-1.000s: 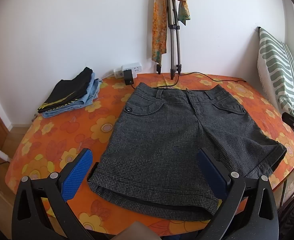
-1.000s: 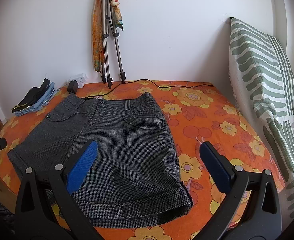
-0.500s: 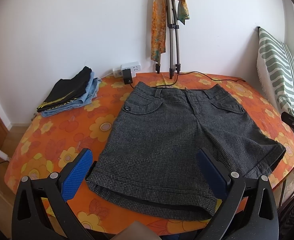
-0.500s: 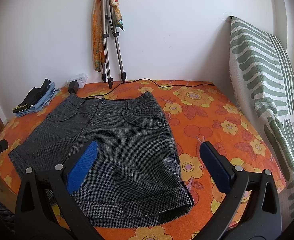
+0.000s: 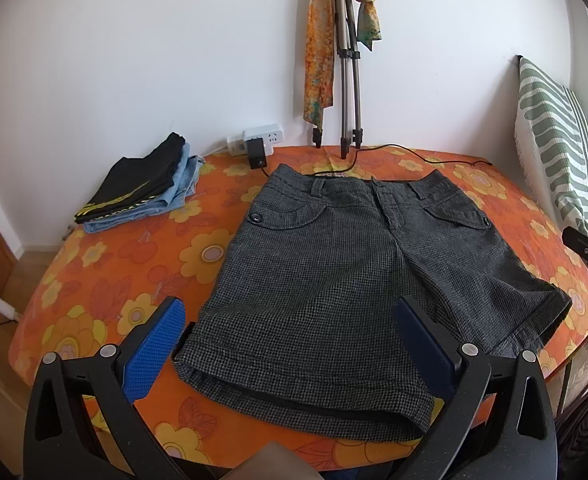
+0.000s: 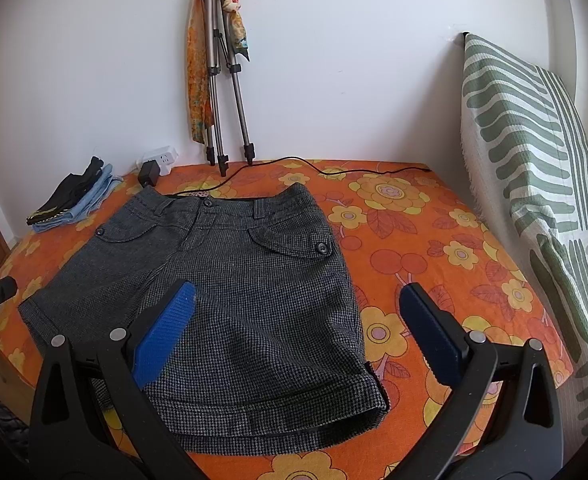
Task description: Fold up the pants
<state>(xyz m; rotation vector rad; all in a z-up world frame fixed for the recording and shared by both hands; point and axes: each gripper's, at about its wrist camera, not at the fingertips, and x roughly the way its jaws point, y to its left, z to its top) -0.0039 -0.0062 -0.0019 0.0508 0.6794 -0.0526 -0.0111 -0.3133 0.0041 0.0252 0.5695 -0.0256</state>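
Both hand-held grippers hang wide open and empty above the near edge of the orange flower-print table (image 5: 106,280): my left gripper (image 5: 290,344) frames one leg hem of the dark grey houndstooth shorts (image 5: 334,280), my right gripper (image 6: 294,332) the other leg's hem and the bare cloth beside it. Little has changed over the last second; the shorts have only slid slightly lower and leftward in the left view, so I judge I am easing in, with no fold begun. They lie flat at centre frame, waistband toward the wall, legs toward me. Upper left sits a folded stack of black and blue clothes (image 5: 142,188); a metal tripod draped with orange scarves (image 6: 214,80) leans at top centre.
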